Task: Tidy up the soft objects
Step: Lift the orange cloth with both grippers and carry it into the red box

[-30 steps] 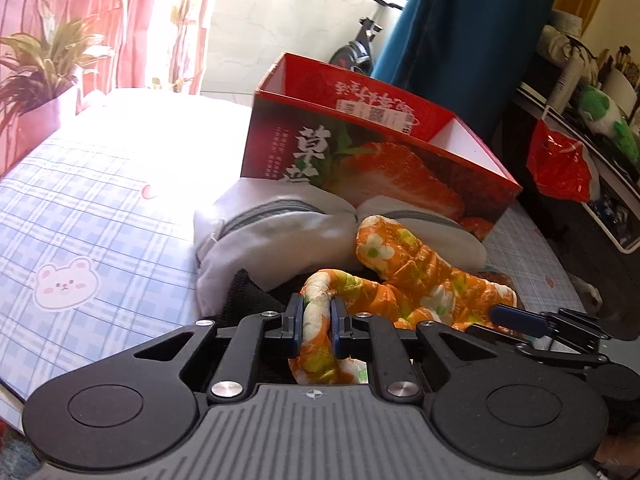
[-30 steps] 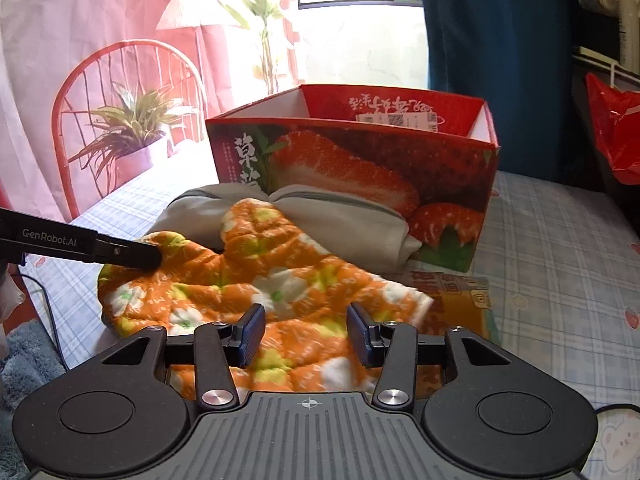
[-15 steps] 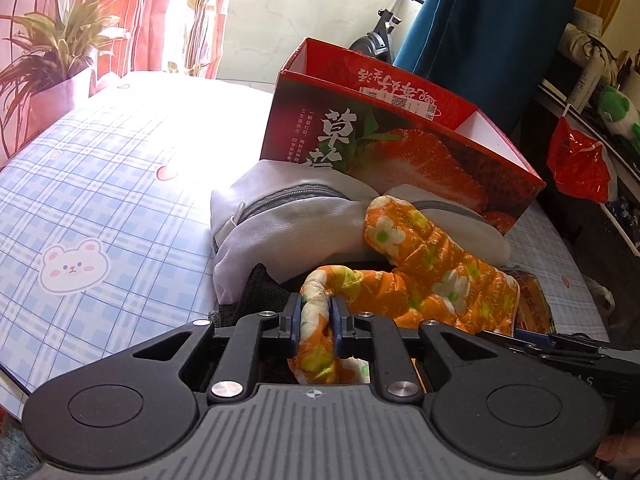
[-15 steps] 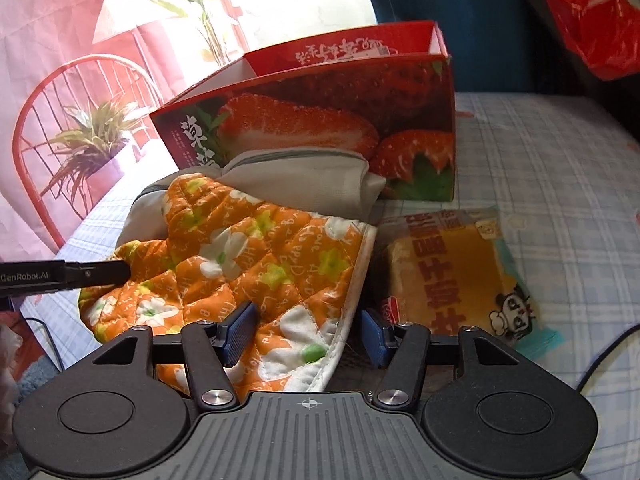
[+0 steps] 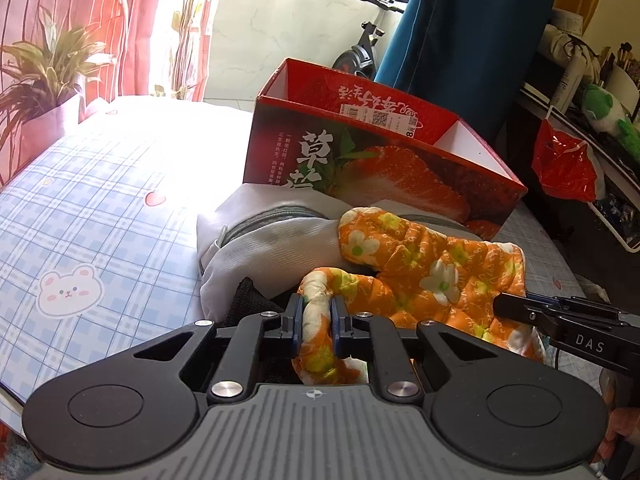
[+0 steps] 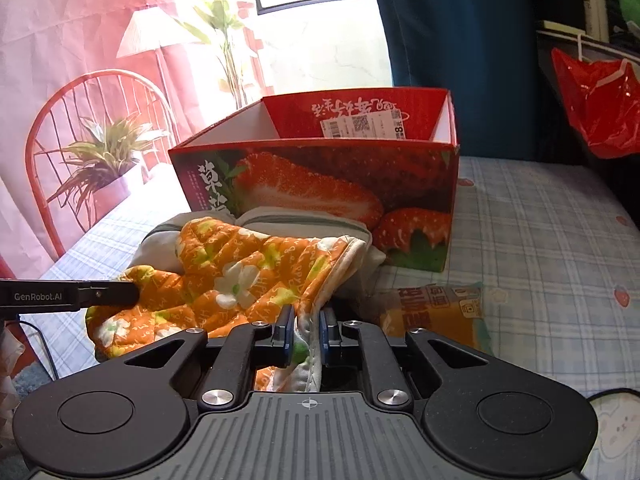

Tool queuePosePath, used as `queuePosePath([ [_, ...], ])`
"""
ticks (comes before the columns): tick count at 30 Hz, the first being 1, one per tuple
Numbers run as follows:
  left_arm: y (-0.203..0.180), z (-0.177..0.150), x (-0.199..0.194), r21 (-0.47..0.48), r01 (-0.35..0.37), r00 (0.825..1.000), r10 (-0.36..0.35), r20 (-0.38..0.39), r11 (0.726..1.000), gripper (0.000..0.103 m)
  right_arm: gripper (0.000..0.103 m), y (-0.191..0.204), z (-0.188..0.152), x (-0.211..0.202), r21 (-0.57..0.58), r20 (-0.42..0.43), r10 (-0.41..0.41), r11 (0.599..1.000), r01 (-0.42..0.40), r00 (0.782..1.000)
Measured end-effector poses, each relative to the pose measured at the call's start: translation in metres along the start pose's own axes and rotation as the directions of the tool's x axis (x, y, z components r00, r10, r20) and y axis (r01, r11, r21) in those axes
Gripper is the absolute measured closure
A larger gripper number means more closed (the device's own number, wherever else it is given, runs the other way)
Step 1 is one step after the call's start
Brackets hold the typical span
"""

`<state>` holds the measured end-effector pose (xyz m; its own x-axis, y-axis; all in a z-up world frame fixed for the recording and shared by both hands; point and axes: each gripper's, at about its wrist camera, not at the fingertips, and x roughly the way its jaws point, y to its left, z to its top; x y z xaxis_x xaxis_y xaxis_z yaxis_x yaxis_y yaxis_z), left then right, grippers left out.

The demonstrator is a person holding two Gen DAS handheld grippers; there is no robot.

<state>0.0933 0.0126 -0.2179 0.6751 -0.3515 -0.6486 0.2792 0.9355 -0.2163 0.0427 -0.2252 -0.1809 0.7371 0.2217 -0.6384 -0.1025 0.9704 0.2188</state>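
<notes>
While the mitt (image 5: 436,276) lies on the checked cloth (image 5: 92,216) near the box (image 5: 384,160), both tools grip it. Far left, a plant (image 5: 44,68) stands by a red chair (image 6: 96,128). The left gripper (image 5: 316,320) is clenched on the mitt's rolled left edge. A grey pouch (image 5: 272,240) lies under the mitt, touching the box's near wall. The right gripper (image 6: 306,332), its jaws closing, pinches the mitt's white-lined right hem. A yellow packet (image 6: 436,312) lies just right of the mitt. Far right hangs a red bag (image 6: 596,104).
</notes>
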Motion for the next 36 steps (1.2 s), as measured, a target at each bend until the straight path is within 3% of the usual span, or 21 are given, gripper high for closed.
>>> queuePosePath([
  [9,-0.005,0.007,-0.013,0.022,0.002,0.997,-0.004,0.080,1.000,0.088,0.091,0.008,0.016,-0.014,-0.079,0.092,-0.011,0.997,0.018,0.996],
  [20,-0.006,0.017,-0.014,0.029,0.001,0.995,-0.004,0.104,1.000,0.088,0.092,0.011,0.023,-0.013,-0.086,0.109,0.019,0.996,-0.010,0.994],
  [36,-0.025,0.114,0.008,0.085,0.000,0.978,-0.018,0.208,0.996,0.088,0.092,-0.011,0.120,0.006,-0.123,0.193,0.045,0.992,-0.022,0.980],
])
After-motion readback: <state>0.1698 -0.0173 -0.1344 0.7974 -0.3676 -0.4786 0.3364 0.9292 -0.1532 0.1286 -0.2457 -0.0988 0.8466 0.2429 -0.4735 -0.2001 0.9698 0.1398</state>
